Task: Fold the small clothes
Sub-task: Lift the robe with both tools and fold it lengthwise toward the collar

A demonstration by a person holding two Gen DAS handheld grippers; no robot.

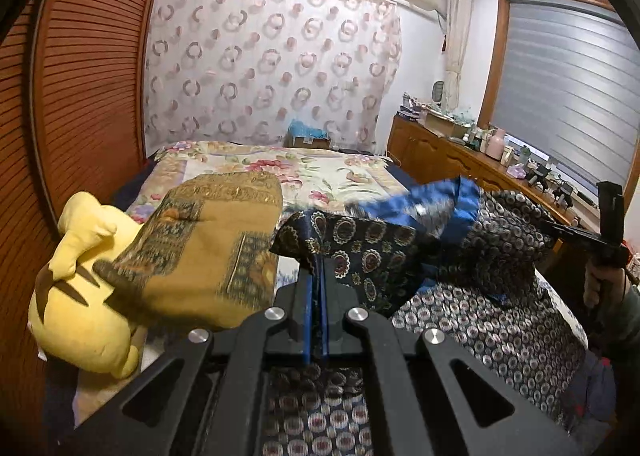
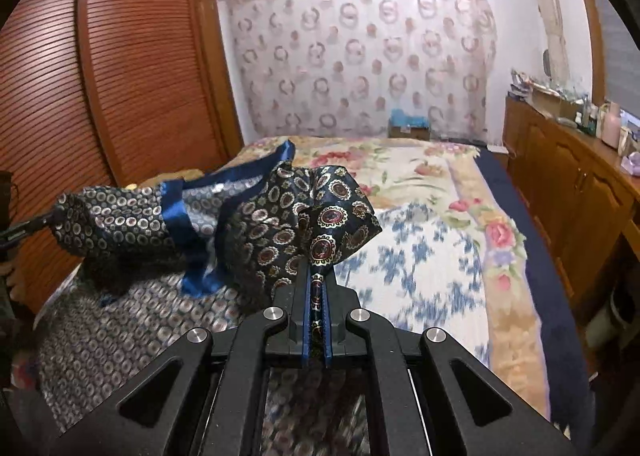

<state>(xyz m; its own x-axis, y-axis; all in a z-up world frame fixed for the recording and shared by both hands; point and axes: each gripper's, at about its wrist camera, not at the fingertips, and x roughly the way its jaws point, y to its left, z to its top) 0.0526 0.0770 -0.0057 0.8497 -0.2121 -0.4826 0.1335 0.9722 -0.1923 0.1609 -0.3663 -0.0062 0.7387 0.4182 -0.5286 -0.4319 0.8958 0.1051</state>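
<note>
Both at once, two black two-finger grippers pinch the same garment, a dark navy silky piece of clothing (image 1: 372,252) patterned with round medallions and trimmed with a bright blue satin band (image 2: 176,216). Seen from the left wrist, the left gripper (image 1: 316,288) has its blue-padded fingers (image 1: 308,316) pressed nearly together on a fold of the cloth, holding it raised above the bed. Seen from the right wrist, the right gripper (image 2: 316,288) is likewise closed tight on another bunched corner of the cloth, with fabric showing between the pads. The garment stretches between the two grippers, its lower part draping down onto the flower-printed cream bedspread (image 2: 420,240). Left of it, in the left wrist view, lie a folded mustard-gold patterned cloth (image 1: 212,244) and, just beside that, a yellow plush toy (image 1: 80,288). Behind the bed hangs a pale curtain printed with ring shapes (image 1: 272,60). A brown louvred wooden wardrobe (image 2: 132,68) stands on the left, and a cluttered wooden sideboard (image 1: 440,152) lines the window side.
</note>
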